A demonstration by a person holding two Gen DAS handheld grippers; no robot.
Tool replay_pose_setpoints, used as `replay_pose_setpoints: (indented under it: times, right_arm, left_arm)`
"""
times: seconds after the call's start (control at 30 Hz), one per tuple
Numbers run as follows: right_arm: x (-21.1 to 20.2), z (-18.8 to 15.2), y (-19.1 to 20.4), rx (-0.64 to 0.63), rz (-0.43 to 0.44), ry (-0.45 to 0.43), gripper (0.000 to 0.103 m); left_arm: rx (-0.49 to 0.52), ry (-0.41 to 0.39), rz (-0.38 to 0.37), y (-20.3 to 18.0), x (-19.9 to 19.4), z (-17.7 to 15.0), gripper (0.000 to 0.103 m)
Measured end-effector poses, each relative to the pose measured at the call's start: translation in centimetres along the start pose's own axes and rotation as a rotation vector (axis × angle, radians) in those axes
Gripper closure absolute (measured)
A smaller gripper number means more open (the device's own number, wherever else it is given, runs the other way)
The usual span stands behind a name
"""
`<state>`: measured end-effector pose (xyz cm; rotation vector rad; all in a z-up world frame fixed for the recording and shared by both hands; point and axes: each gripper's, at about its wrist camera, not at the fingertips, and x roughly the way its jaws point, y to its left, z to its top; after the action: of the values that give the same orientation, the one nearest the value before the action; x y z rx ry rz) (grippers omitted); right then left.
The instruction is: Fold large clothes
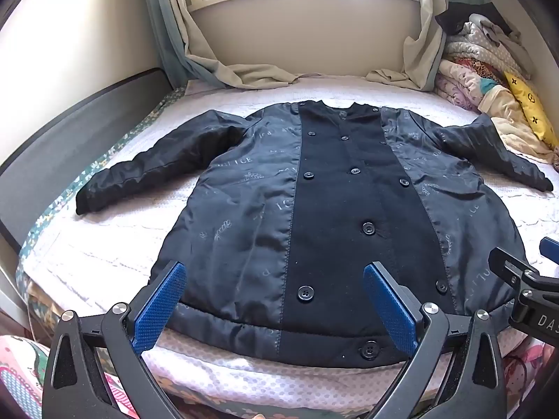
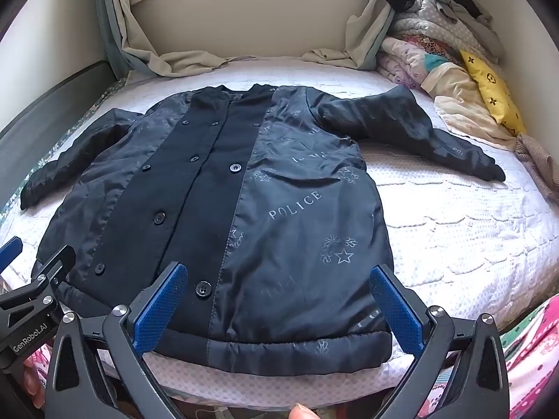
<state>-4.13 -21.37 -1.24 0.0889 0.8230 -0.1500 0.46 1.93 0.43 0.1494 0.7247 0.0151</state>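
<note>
The left gripper [image 1: 274, 309] is held with its jaws spread wide, nothing between the blue pads [image 1: 159, 309]; just beyond them the hem of the dark coat [image 1: 314, 209] is seen. The right gripper [image 2: 279, 310] is likewise spread and empty above the same hem. The coat is laid flat and buttoned on the white bedspread [image 2: 454, 227] ahead of both grippers, sleeves stretched outward. Farther off, to the right, piled bedding [image 2: 436, 45] is seen, and curtains [image 1: 223, 66] beneath the window.
</note>
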Motion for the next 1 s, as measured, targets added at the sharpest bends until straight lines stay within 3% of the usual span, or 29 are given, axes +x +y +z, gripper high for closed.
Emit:
replay_pose_setpoints:
  times: [1.0]
  right_arm:
    - [0.01,0.03,0.0,-0.005,-0.001,-0.005,0.0]
  left_arm:
    - [0.004,-0.002,-0.003,-0.4,-0.22,-0.13,0.0]
